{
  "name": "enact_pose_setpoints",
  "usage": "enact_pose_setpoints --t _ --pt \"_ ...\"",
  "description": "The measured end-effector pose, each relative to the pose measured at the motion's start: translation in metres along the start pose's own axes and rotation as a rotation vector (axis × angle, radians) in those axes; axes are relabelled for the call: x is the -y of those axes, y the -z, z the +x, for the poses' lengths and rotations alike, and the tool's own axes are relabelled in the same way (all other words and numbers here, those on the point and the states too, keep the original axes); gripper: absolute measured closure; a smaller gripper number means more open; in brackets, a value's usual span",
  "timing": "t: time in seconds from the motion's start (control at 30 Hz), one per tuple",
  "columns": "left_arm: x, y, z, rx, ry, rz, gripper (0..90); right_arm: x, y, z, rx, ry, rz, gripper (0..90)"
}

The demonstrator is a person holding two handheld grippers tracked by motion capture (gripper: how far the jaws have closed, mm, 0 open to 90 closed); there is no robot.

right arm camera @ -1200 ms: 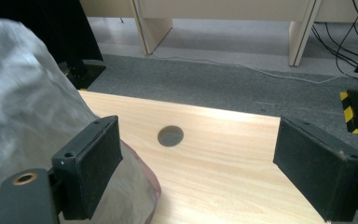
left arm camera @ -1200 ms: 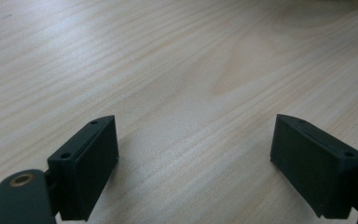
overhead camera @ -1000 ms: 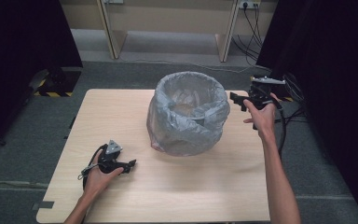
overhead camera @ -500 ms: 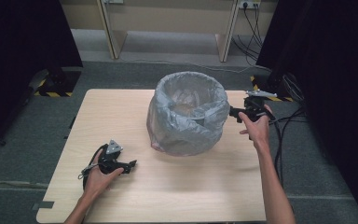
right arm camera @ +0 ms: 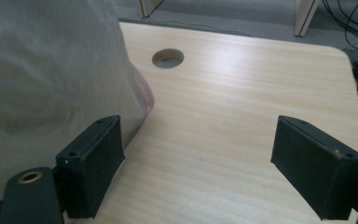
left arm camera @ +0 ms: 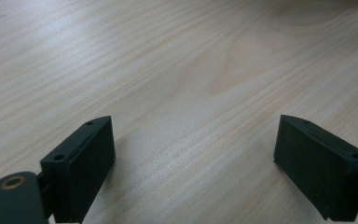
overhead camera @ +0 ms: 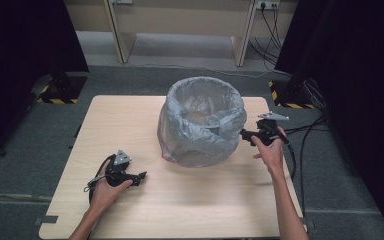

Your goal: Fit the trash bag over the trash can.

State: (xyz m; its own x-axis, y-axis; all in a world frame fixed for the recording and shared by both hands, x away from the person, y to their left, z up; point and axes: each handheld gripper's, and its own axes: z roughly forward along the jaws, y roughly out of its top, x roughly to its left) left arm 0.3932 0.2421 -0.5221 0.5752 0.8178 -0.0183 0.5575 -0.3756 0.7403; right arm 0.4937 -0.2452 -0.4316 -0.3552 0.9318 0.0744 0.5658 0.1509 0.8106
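A person sits at a pale wooden table with a two-jaw gripper in each hand. In the middle of the table stands a round bin lined with a grey plastic bag that is folded out over its rim and drapes loosely down its outside, likely so that the liner stays put.

The right gripper is level with the bin's side, its jaws pointing at the bag from just beside it. Its jaws stand wide apart with nothing between them. In the right gripper view, the grey plastic hangs just beyond one jaw, near enough that touch cannot be told, and a pinkish edge of the bin peeks out below the bag. Ahead of the jaws lies bare tabletop with a round cable hole. The placing suggests a reach for the loose plastic low on the bin's side.

The left gripper rests low over the table, well apart from the bin, which lies ahead of its tips and off to one side. Its jaws are also spread wide and empty, with bare wood grain between them. It seems parked, waiting.
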Motion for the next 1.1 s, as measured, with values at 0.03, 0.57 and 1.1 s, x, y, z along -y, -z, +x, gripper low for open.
enact_pose_setpoints --t 0.03,0.57,1.1 --pt "0.000 0.000 0.000 0.000 0.000 0.000 11.5 0.000 0.000 0.000 0.000 0.000 0.000 17.0" --pt "0.000 0.000 0.000 0.002 -0.001 -0.001 11.5 0.037 -0.010 0.007 -0.002 -0.003 0.023 17.8" --pt "0.000 0.000 0.000 0.003 -0.004 0.000 11.3 0.068 -0.008 0.013 -0.015 0.006 0.061 17.5"
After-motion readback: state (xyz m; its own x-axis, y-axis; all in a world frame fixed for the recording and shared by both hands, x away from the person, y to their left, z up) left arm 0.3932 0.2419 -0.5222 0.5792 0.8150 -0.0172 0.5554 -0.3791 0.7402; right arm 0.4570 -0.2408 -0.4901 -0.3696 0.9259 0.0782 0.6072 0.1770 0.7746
